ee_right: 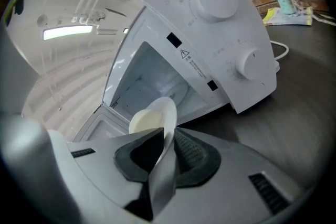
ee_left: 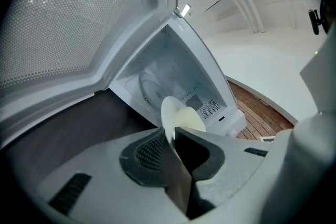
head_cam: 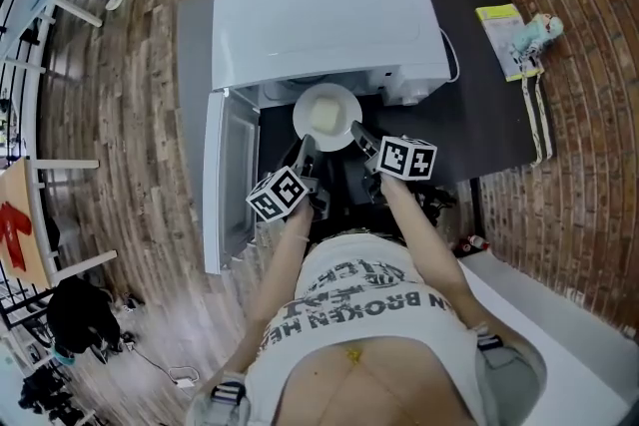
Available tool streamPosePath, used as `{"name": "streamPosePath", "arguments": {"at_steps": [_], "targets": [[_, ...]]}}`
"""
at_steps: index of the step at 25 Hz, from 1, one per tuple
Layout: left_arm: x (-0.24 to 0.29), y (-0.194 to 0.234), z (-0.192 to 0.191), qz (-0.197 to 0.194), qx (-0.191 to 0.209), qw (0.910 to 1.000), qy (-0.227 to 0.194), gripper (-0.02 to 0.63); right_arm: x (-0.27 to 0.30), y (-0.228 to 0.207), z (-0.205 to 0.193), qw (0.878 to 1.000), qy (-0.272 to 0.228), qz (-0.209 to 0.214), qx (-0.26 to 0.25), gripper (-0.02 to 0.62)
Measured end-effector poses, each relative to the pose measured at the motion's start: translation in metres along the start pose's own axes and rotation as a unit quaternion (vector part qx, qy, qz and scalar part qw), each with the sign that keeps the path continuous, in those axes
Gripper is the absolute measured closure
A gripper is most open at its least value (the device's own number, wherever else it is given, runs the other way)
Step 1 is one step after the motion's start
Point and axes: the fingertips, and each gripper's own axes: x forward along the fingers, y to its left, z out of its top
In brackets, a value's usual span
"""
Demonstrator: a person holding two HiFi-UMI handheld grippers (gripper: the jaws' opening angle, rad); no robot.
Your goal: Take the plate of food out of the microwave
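Plate of food [head_cam: 326,115], rim gripped by left claw [head_cam: 304,151] and right claw [head_cam: 358,132], both angled downward.

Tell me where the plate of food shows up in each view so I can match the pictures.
Head view: plate of food at centre, before the microwave and its open front.
Left gripper view: plate of food lower centre, edge-on, rim clamped by the left gripper.
Right gripper view: plate of food lower centre, rim clamped by the right gripper.
Shared landmark: the white microwave, cavity open.
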Motion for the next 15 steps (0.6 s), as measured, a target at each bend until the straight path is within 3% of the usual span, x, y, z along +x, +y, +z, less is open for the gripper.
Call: {"name": "streamPosePath", "arguments": {"at_steps": [15], "targets": [[-0.020, -0.025, -0.025, 0.027, 0.009, 0.9990, -0.036, 0.548, -0.031, -0.005, -0.006, 0.999, 0.017, 0.030, -0.016, 0.534]]}}
